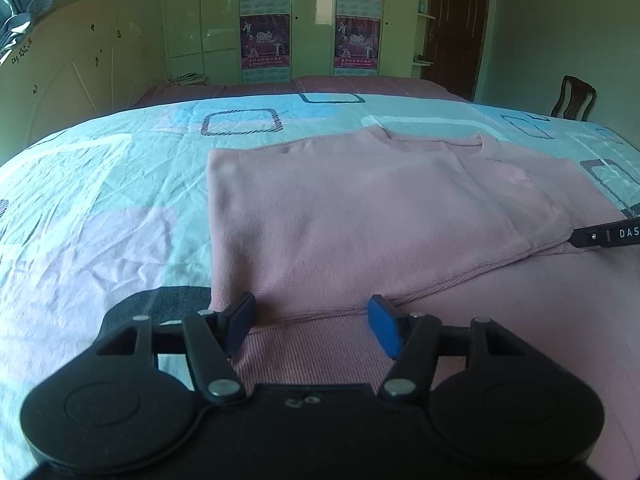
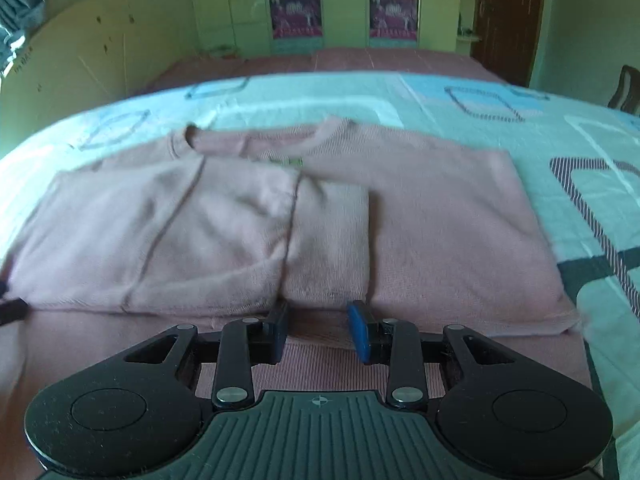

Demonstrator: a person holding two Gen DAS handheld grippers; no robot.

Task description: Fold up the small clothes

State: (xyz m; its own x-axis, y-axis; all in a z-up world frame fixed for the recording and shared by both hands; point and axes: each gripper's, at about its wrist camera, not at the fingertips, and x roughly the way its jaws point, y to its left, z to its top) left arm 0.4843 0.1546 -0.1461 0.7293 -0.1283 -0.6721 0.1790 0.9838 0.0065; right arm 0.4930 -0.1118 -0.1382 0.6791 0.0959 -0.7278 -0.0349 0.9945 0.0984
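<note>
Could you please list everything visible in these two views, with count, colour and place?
Sweater: one, pink, flat on the bed, sleeves folded across its front.
Bed sheet: one, pale blue with square patterns, under the sweater.
Wardrobe: one, cream, against the far wall, with purple posters.
Headboard: one, cream, far left.
Door: one, dark brown, far right.
Chair: one, dark, right of the bed.
Left tongs: black with blue pads, open over the sweater's hem.
Right tongs: black with blue pads, open at the hem.
</note>
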